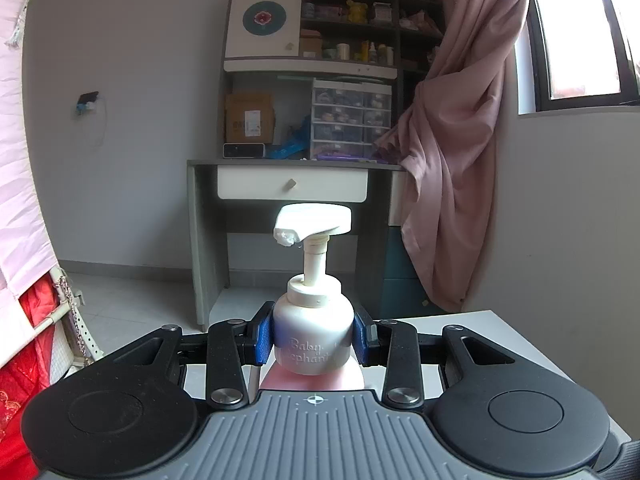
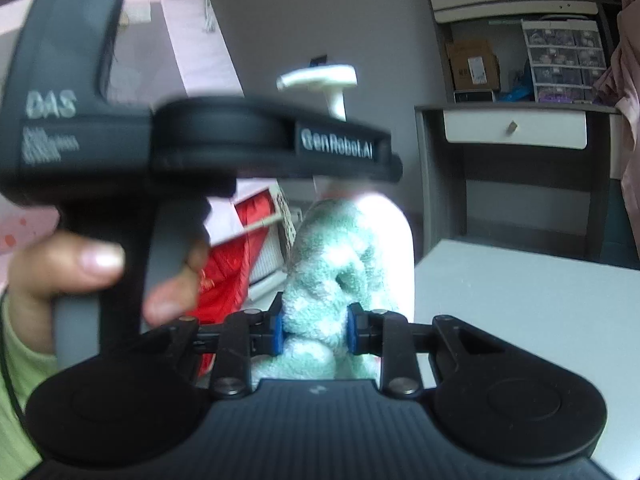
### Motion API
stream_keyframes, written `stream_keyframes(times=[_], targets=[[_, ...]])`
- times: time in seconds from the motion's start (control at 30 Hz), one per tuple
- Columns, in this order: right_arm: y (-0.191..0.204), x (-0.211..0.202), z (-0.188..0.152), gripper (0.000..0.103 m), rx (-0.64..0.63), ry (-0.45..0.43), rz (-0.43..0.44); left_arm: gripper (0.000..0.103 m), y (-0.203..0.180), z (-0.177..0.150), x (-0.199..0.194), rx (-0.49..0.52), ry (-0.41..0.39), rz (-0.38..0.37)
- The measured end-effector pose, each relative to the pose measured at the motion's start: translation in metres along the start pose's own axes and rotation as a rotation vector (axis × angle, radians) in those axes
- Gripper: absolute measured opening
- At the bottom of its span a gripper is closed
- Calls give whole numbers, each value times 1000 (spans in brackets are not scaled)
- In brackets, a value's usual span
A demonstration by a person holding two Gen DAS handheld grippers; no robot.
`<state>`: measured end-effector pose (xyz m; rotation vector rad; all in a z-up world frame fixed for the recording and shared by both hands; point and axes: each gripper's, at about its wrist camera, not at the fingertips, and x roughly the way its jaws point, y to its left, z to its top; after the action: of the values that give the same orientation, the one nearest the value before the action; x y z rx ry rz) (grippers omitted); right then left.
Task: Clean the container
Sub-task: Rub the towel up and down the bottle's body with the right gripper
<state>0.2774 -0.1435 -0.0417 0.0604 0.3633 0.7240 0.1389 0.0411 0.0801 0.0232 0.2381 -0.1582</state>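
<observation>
Table point(image 1: 460, 332), white, bearing nothing else visible. Bottle point(image 1: 313, 334), white pump type, upright above table, clamped at shoulder by left gripper point(image 1: 313, 338). Cloth point(image 2: 320, 316), green, pinched in right gripper point(image 2: 315, 330), pressed against bottle side.

White bottle point(image 1: 313, 330), mint cloth point(image 2: 326, 280) (blue pads point(image 1: 265, 338))

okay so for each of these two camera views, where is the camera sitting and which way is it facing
Left wrist: on the left claw, facing the desk; its blue pads clamp the pump bottle.
Right wrist: on the right claw, looking left-forward; it grips a green cloth against the bottle; a hand shows.
Shared: bottle, desk, shelves.
</observation>
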Motion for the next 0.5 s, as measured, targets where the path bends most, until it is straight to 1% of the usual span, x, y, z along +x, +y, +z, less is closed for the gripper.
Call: stream_keyframes(times=[0.33,0.5], targets=[[-1,25,-18,28,-7,152,-17,38,2,-1,1,9,11,-12],[3,29,-20,28,-22,167,-20,38,1,-2,1,8,11,-10]])
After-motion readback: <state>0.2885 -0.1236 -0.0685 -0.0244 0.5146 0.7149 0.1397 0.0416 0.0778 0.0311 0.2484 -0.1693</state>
